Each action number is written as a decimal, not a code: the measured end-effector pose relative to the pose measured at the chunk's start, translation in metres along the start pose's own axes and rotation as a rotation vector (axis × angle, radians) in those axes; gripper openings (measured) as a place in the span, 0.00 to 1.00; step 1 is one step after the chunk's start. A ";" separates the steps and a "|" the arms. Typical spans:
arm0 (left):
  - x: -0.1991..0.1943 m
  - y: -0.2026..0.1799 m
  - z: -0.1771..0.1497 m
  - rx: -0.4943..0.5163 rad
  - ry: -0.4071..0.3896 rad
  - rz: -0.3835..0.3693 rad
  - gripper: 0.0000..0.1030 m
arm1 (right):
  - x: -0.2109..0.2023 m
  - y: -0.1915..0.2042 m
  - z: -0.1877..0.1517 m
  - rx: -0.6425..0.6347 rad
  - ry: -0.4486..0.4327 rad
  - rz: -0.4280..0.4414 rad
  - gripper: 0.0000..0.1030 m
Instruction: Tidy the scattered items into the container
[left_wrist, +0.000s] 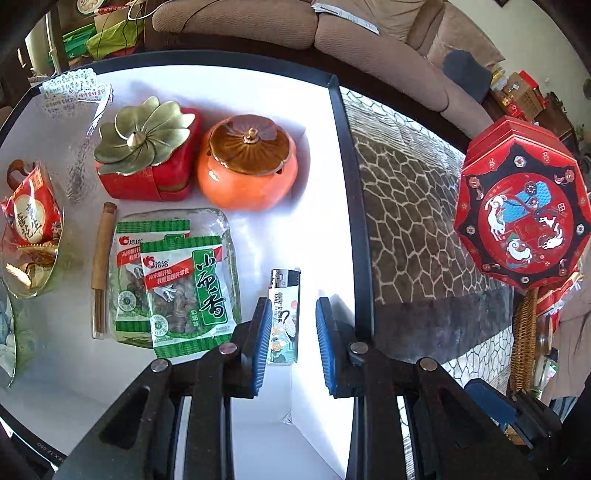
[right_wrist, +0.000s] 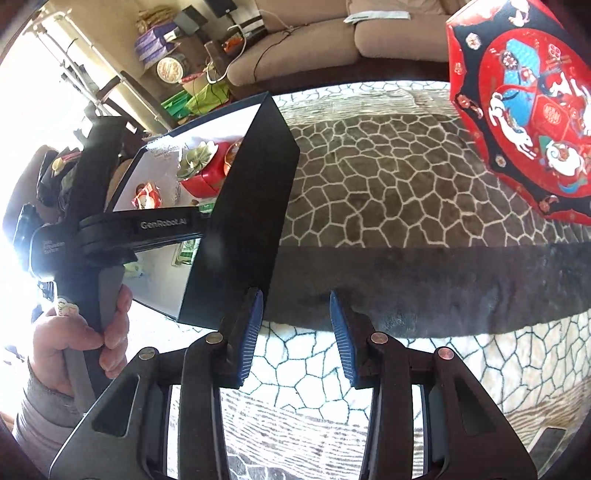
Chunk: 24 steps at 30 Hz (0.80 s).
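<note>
1. Plainly, only the left wrist view looks down into the black-rimmed container (left_wrist: 347, 155). On its white floor stand a red box with a gold flower lid (left_wrist: 147, 155) and an orange persimmon-shaped jar (left_wrist: 247, 166), toward the far edge. Green snack packets (left_wrist: 181, 280) and a brown stick (left_wrist: 101, 266) lie nearer. A red packet in a glass dish (left_wrist: 29, 225) sits at the left edge.
2. A lighter (left_wrist: 282, 317) lies on the container floor near the right rim, between the fingertips of the left gripper (left_wrist: 290, 343) as seen from above. The jaws stand narrowly apart and the pads do not press it.
3. The right wrist view shows the container (right_wrist: 243, 221) from outside, its dark wall standing on a patterned rug (right_wrist: 388, 184). The person's hand (right_wrist: 81, 339) grips the handle of the left gripper (right_wrist: 155, 232), which reaches over the rim, tilted steeply down.
4. The right gripper (right_wrist: 297, 332) hangs over the rug just beside the container's near corner, angled downward, jaws partly apart with nothing between them.
5. A red octagonal box (right_wrist: 524, 107) stands beyond the rug, at the right in both views.
</note>
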<state>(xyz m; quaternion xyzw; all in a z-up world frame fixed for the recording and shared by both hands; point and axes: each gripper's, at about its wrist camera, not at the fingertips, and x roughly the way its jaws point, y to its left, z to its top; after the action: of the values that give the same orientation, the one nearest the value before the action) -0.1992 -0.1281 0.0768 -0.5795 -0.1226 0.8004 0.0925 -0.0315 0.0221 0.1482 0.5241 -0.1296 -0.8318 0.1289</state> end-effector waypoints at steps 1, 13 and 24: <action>-0.002 0.002 -0.002 -0.006 -0.003 0.003 0.26 | 0.000 -0.003 -0.004 -0.005 -0.001 -0.016 0.35; -0.085 -0.037 -0.168 0.191 -0.500 0.198 0.60 | 0.005 -0.069 -0.087 0.010 -0.106 -0.302 0.53; -0.008 -0.038 -0.205 0.195 -0.352 0.259 0.78 | 0.015 -0.106 -0.124 0.006 -0.148 -0.398 0.98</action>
<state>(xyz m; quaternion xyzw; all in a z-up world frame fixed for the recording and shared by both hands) -0.0015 -0.0756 0.0343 -0.4302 0.0166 0.9023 0.0217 0.0666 0.1057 0.0464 0.4772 -0.0351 -0.8767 -0.0495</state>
